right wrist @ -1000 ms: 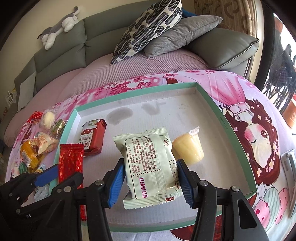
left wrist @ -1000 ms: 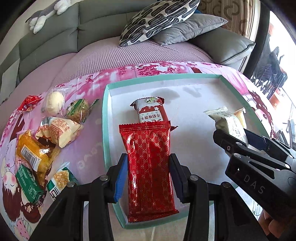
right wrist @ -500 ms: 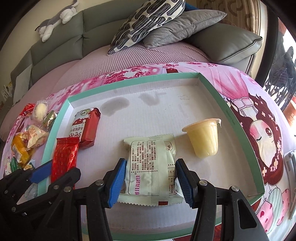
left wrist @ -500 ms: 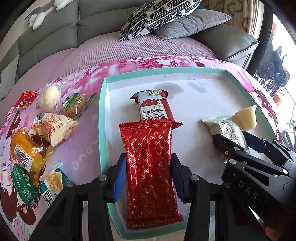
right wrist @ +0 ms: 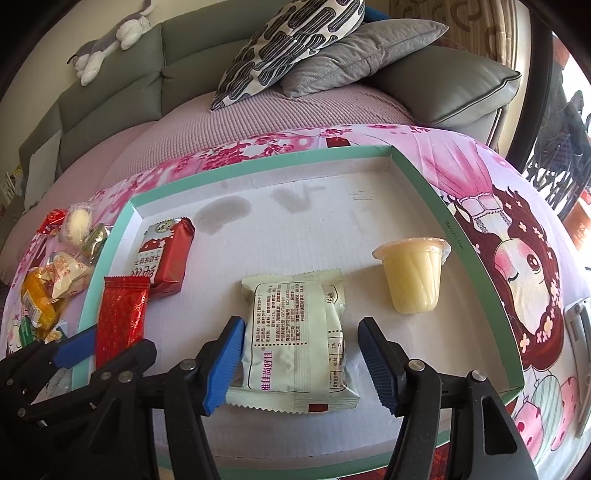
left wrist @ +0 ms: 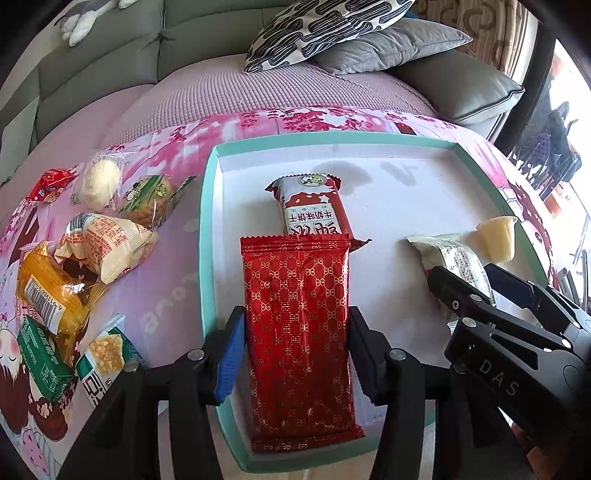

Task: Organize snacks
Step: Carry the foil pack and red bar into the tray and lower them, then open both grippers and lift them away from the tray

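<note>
A shallow teal-rimmed tray [left wrist: 207, 236] [right wrist: 476, 251] lies on a pink printed cloth. My left gripper [left wrist: 295, 350] is shut on a long red foil packet [left wrist: 297, 332], which lies along the tray's left side; it also shows in the right wrist view [right wrist: 120, 317]. A red-and-white biscuit pack [left wrist: 314, 210] [right wrist: 164, 254] lies just beyond it. My right gripper [right wrist: 301, 363] is open, its pads apart from a pale green snack packet [right wrist: 295, 339] [left wrist: 450, 262] lying flat on the tray floor. A yellow jelly cup [right wrist: 412, 273] [left wrist: 496, 238] stands to its right.
Several loose snacks lie on the cloth left of the tray: an orange packet [left wrist: 46, 288], a cream packet [left wrist: 103, 243], a green box [left wrist: 38, 360], a round bun [left wrist: 99, 179]. A grey sofa with cushions [left wrist: 332, 29] stands behind.
My right gripper has opened and let go of the pale green packet, which now lies flat in the tray. Both grippers have drawn back a little.
</note>
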### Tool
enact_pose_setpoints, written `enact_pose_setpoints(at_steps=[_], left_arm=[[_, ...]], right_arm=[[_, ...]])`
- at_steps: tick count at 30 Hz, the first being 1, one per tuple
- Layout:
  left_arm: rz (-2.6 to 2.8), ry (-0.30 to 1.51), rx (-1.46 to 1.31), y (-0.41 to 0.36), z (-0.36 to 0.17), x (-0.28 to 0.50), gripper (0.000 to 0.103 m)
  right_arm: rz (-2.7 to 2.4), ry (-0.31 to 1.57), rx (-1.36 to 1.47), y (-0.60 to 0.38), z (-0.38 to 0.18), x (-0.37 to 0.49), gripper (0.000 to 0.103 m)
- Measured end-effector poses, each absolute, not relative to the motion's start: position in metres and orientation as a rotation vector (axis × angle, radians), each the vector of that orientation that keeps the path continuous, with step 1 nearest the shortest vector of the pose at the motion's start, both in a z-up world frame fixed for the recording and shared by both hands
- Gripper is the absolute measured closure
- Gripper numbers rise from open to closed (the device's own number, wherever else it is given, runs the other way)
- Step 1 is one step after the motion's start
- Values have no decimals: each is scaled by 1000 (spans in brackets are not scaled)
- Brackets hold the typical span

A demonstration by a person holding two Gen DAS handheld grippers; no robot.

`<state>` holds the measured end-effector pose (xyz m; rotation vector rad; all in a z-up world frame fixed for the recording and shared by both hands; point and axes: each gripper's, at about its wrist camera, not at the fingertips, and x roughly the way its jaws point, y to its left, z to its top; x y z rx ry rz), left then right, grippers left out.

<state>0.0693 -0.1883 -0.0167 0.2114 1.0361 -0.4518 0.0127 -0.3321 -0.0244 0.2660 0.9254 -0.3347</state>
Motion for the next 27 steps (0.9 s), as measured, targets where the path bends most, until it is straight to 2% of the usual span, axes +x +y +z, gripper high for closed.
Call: enact_pose_setpoints(at_steps=[4,10,21,23,27], left_arm=[[-448,1002,224,-187,-4,65,43],[-457,937,207,-182,20,57,42],[-336,905,146,-159,28,64,41],[-290,894,140,-154,26,67,19],[-249,886,106,-143,23,73,18]], right_arm=[[-335,908,274,-333,-19,10,31],[-325,849,275,-330,1,3,31],[-332,842,268,-330,8,-1,31],[-329,859,251,-328,4,1,30],[-326,874,224,-324,-1,4,23]])
